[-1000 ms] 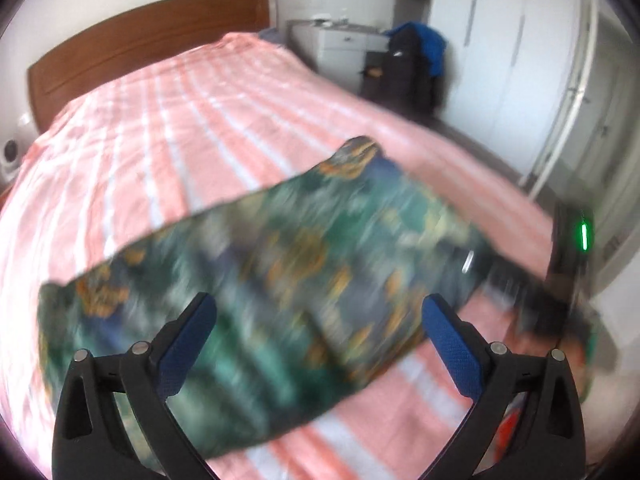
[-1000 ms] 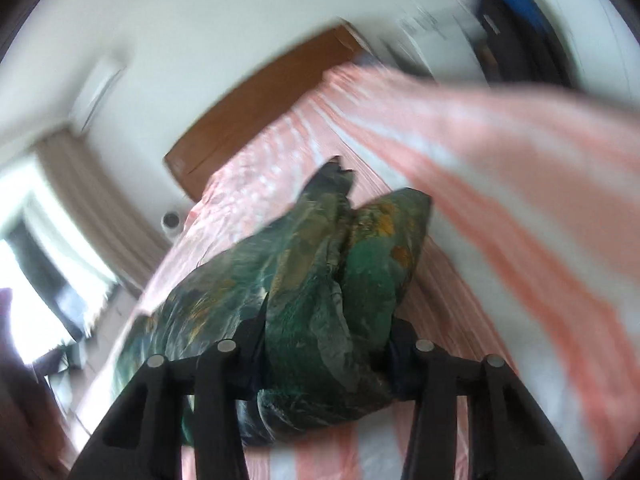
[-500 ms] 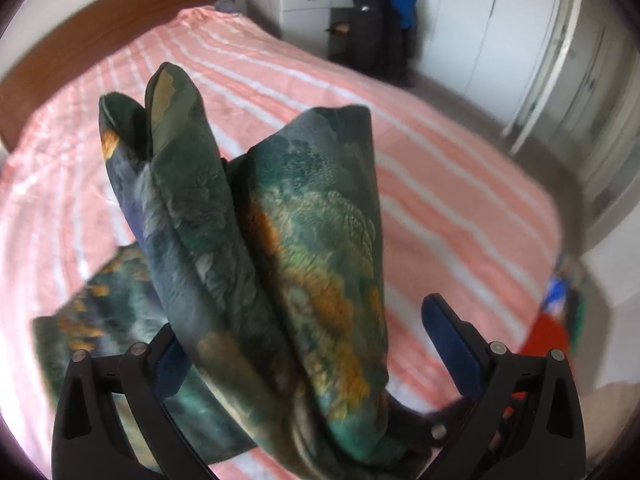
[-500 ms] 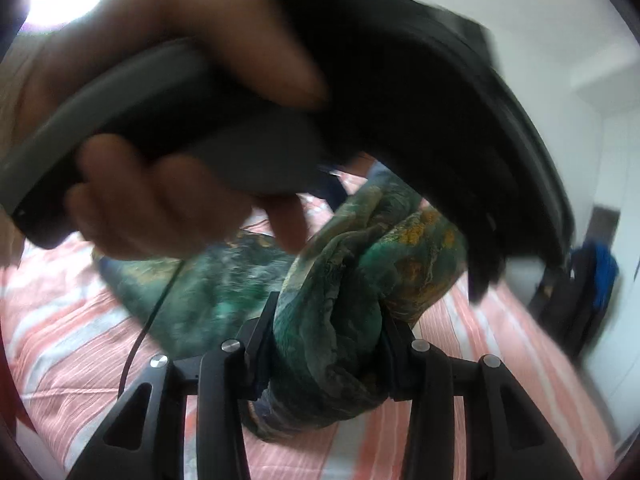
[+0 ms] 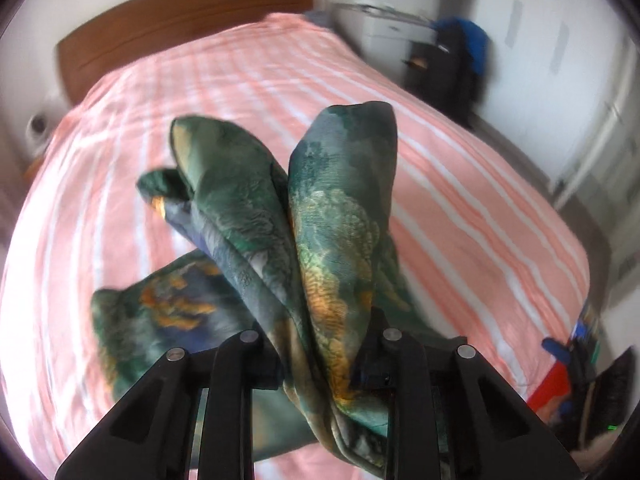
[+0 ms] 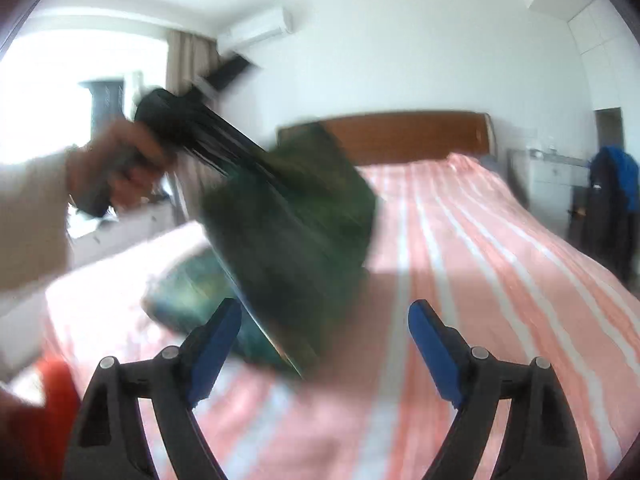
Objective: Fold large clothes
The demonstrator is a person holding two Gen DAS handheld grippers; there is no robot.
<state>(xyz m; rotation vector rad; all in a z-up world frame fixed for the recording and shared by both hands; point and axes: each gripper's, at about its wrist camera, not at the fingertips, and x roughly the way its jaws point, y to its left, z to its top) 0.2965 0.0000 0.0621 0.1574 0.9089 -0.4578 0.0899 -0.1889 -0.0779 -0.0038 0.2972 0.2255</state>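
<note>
A dark green garment [image 5: 320,232] with orange and blue print is bunched between the jaws of my left gripper [image 5: 320,344], which is shut on it and holds it above the pink striped bed [image 5: 460,200]. Part of the garment trails down onto the bed at the lower left. In the right wrist view the garment [image 6: 288,248] hangs blurred from the left gripper held in a hand at the upper left. My right gripper [image 6: 324,344] is open and empty, just below the hanging cloth.
A wooden headboard [image 6: 400,132] stands at the far end of the bed. A white dresser and a dark chair with blue clothing [image 5: 460,56] stand at the back right. Red and blue items [image 5: 568,368] lie off the bed's near right corner.
My right gripper has let go of the garment and opened. My left gripper has closed on the bunched garment and holds it up.
</note>
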